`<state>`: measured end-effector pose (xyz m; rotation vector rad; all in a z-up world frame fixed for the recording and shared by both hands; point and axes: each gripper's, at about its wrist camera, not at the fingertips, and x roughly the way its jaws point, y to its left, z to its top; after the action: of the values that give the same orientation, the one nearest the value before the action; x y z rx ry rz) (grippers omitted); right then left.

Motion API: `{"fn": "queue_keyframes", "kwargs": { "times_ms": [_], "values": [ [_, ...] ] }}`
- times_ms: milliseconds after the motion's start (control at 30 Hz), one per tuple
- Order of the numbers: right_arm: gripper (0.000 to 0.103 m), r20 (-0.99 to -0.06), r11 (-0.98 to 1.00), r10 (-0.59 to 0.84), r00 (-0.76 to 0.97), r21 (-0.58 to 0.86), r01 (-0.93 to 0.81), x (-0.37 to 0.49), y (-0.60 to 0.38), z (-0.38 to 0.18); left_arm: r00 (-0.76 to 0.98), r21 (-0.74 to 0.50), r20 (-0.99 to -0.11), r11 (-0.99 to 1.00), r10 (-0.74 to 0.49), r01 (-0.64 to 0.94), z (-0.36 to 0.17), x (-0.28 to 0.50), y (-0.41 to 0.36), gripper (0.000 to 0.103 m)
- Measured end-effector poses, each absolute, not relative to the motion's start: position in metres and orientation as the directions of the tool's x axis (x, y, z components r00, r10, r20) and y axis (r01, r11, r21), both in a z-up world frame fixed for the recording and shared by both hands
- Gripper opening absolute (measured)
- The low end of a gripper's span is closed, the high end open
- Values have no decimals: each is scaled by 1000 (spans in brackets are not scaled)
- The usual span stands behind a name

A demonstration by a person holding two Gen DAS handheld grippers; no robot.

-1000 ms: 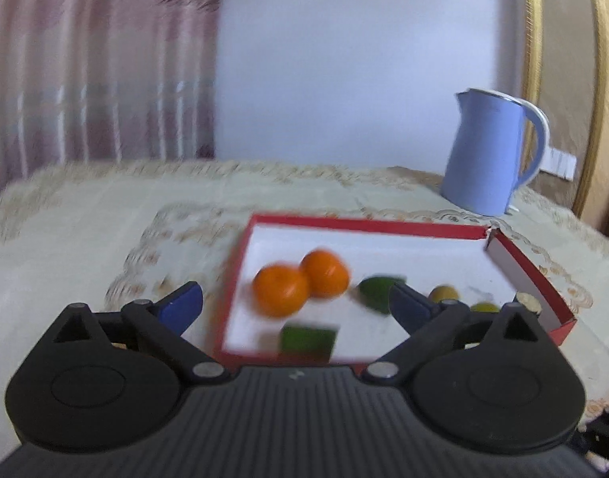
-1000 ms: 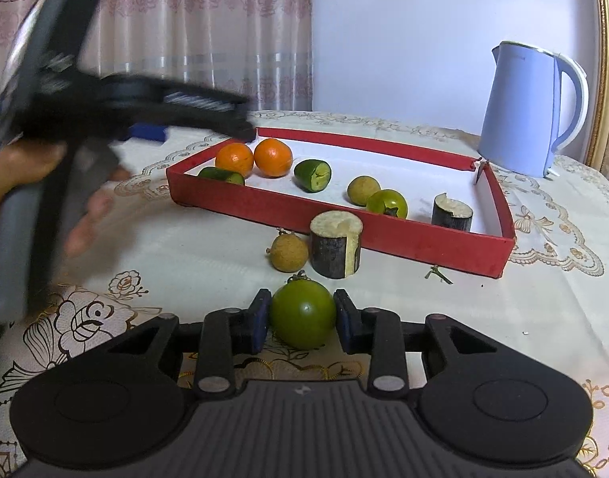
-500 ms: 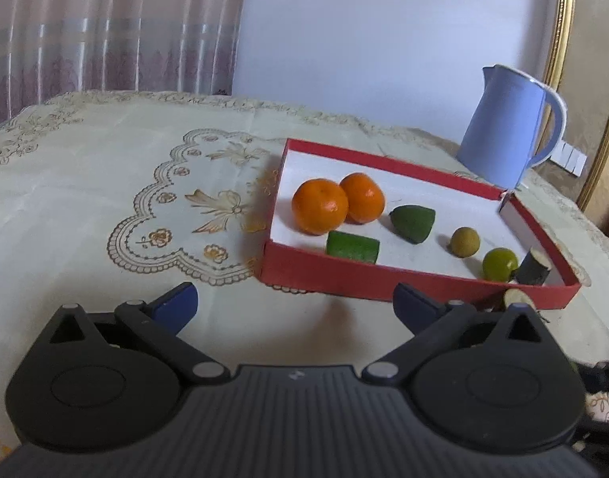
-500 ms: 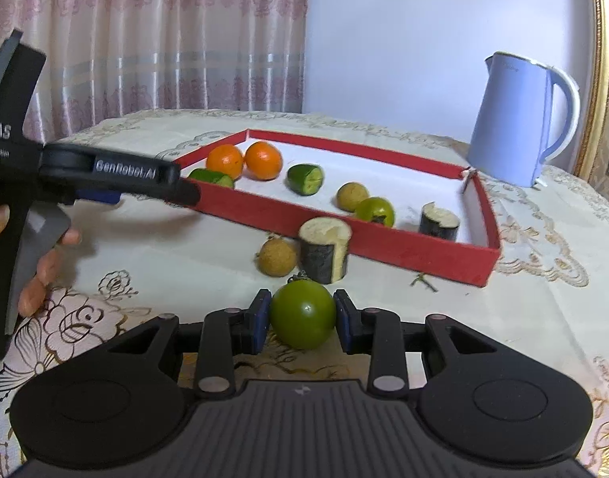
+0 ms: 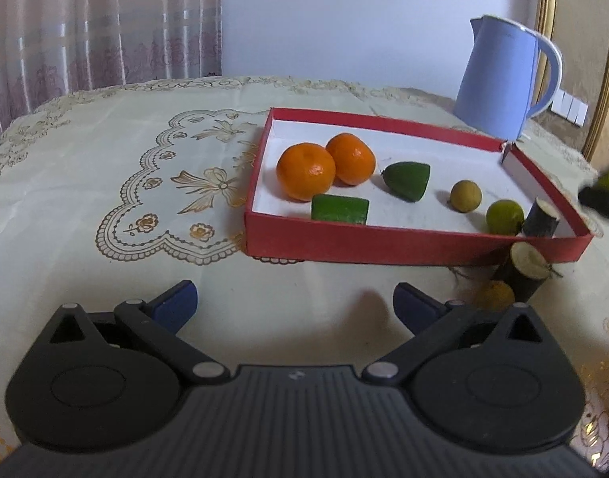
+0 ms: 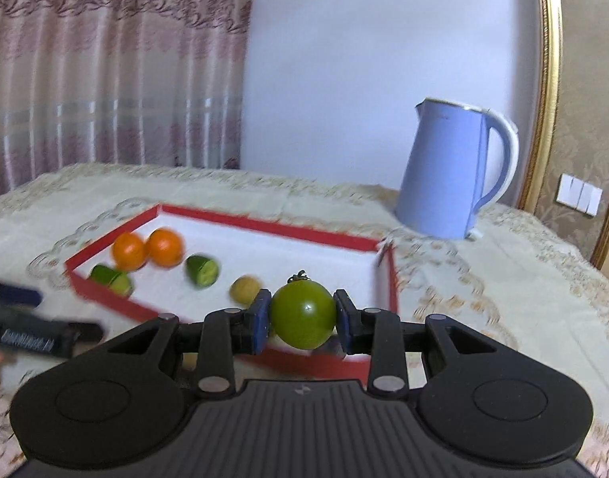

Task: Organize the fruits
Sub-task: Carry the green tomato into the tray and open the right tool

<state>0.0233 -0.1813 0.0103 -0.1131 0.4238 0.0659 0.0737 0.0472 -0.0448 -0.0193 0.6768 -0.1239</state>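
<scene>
1. The worktop (image 5: pixel 105 239) wears a cream embroidered cloth, with a blue kettle (image 6: pixel 452 171) at the back.
2. The red tray (image 5: pixel 384 243) holds two oranges (image 5: pixel 306 171), cut green pieces and small round fruits.
3. The left tongs (image 5: pixel 294 302) are spread wide over bare cloth, pinching nothing.
4. The right tongs (image 6: pixel 302 314) pinch a green tomato (image 6: pixel 302 314) above the tray's near wall.

A lived-in home room. The worktop (image 5: pixel 105 183) wears a cream tablecloth with embroidered flowers and a bow. Behind it hang patterned pink curtains (image 6: pixel 105 71); on its far corner stands a pale blue electric kettle (image 6: pixel 452 171), near a gilt-framed wallpapered panel (image 6: pixel 583 79) and white wall switches (image 6: pixel 579 194).
</scene>
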Motion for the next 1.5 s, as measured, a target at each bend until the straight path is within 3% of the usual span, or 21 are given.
{"fn": "queue_keyframes", "kwargs": {
  "times_ms": [300, 800, 1133, 1500],
  "values": [
    [33, -455, 993, -30, 890, -114, -25, 99, -188, 6, 765, 6, -640, 994, -80, 109, -47, 77, 39, 103],
    [33, -650, 995, -81, 755, -94, 26, 186, -188, -27, 765, 5, -639, 994, -81, 110, -47, 77, 40, 103],
    [36, -625, 999, -40, 780, -37, 21, 169, -193, -13, 765, 5, -639, 994, -81, 110, -48, 77, 39, 103],
    [40, -513, 997, 67, 856, 55, -45, 53, -215, 4, 765, 5, -639, 994, -81, 110, -47, 77, 40, 103]
  ]
}}
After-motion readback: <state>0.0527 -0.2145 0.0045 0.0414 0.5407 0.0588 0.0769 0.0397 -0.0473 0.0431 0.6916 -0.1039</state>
